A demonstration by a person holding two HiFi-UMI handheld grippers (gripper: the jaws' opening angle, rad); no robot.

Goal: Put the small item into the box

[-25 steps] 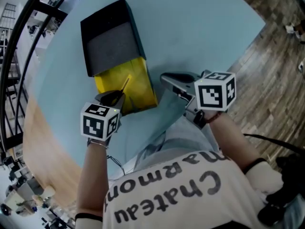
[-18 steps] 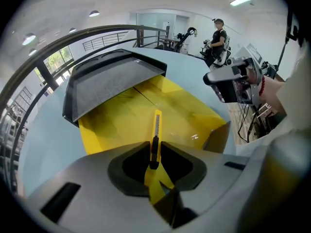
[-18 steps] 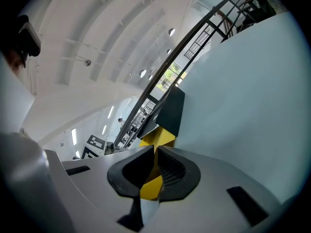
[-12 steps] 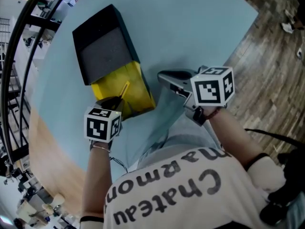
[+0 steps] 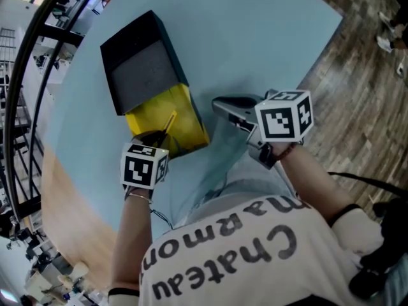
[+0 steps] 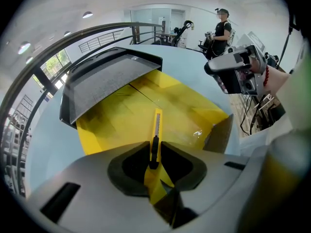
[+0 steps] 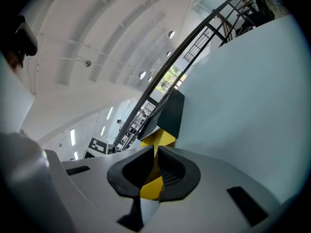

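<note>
**Q:** Which step is in hand?

**A:** Placement. Nearest, the left gripper [image 6: 154, 152] is clamped on the knife [image 6: 157, 125] — yellow body, black slider. The knife's free end reaches past the near rim and over the yellow floor of the box [image 6: 112, 125]. Whether the tip touches that floor cannot be told.

**Q:** And the other gripper?

**A:** The right gripper [image 5: 233, 107] hangs just beside the box, to its right and over the table [image 5: 255, 37]. Its jaws are together on nothing, and it seems to have no part in this step.

**Q:** What does the next move call for?

**A:** Probably a little more reach and descent, so that the whole knife lies inside the walls. The left jaws would then part and draw back without dragging it out. At the far end the dark lid [image 6: 104, 81] stands open — the opening looks unobstructed.
</note>
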